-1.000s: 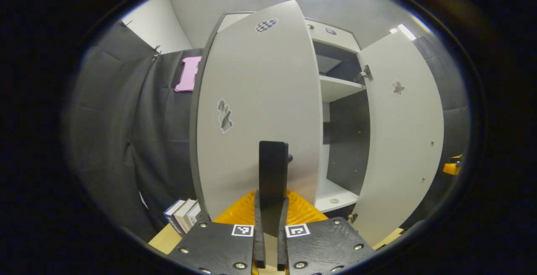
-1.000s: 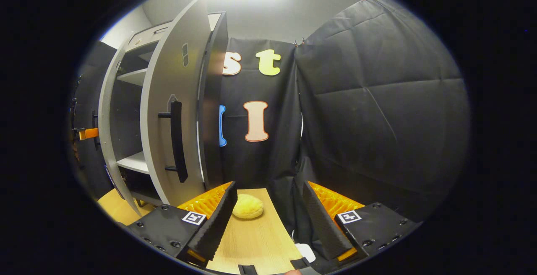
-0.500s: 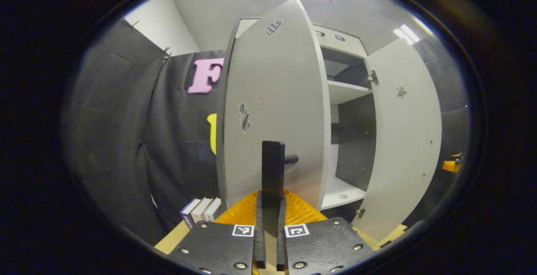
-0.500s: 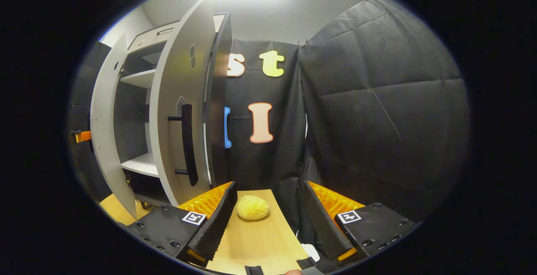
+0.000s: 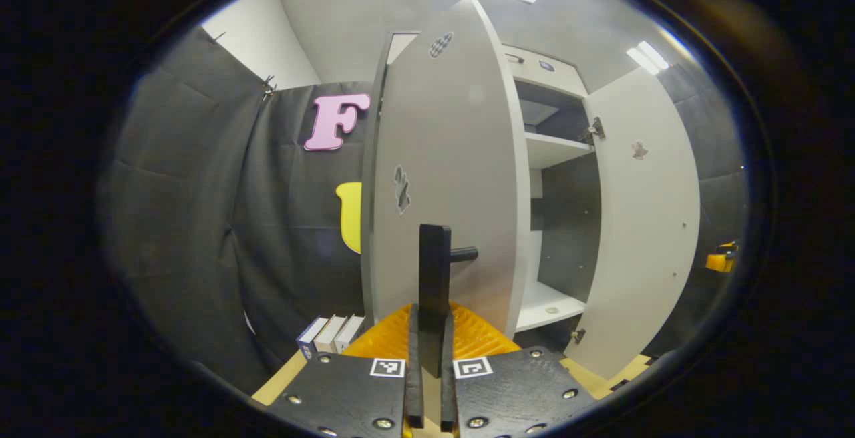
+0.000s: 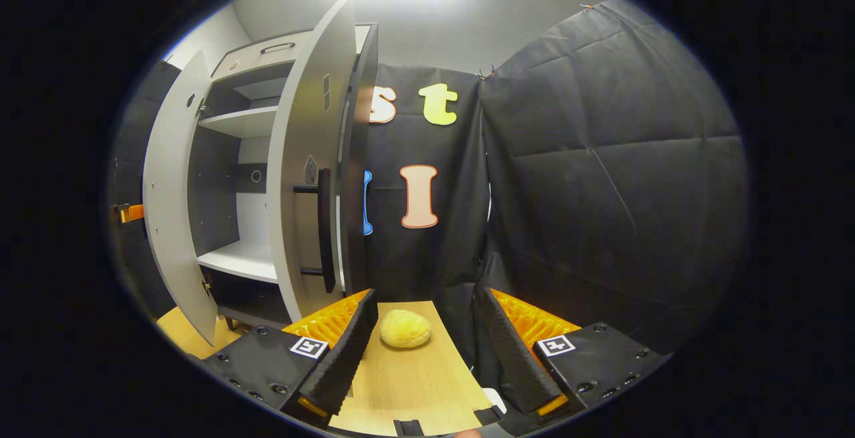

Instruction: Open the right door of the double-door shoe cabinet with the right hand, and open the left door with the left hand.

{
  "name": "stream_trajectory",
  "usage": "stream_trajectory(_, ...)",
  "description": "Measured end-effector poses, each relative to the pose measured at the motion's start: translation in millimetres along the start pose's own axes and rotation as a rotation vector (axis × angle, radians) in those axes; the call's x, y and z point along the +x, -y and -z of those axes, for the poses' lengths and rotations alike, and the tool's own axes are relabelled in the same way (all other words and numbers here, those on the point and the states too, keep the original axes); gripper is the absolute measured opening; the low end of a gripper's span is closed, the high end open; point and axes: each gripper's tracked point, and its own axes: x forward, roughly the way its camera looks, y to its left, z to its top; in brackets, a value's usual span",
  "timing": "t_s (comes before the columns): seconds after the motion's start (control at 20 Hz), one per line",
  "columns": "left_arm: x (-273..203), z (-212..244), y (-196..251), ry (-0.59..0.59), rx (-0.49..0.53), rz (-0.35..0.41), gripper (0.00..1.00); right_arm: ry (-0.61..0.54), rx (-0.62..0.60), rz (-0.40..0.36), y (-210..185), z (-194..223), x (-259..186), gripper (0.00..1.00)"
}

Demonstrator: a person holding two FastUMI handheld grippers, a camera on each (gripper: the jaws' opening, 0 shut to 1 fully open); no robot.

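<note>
Both doors of the shoe cabinet (image 5: pixel 554 157) swung wide, shelves open to the front.

Left door (image 5: pixel 447 177) edge-on just ahead of the left gripper (image 5: pixel 427 358), fingers clamped on its black handle (image 5: pixel 434 278); right door (image 6: pixel 307 177) near the right gripper (image 6: pixel 421 351), fingers spread and free over the bench (image 6: pixel 407 378), handle (image 6: pixel 324 231) untouched, yellow sponge (image 6: pixel 405 328) between the fingers, farther off.

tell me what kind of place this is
Likely a staged recording booth rather than a real home: black cloth walls hang around a white shoe cabinet with both doors open, standing on a bare wooden table beside a few books.
</note>
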Motion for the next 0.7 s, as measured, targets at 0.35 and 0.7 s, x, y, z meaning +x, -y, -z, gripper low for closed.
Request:
stream_trajectory(0.35, 5.8, -5.3, -17.2, 0.03, 0.012, -0.069, 0.06, 0.001, 0.011, 0.002, -31.1, 1.4, -11.4, 0.92)
stream_trajectory(0.7, 10.6, -8.2, -39.1, 0.065, 0.02, -0.094, 0.0, 0.018, -0.014, 0.022, -63.6, -7.1, -34.7, 0.98)
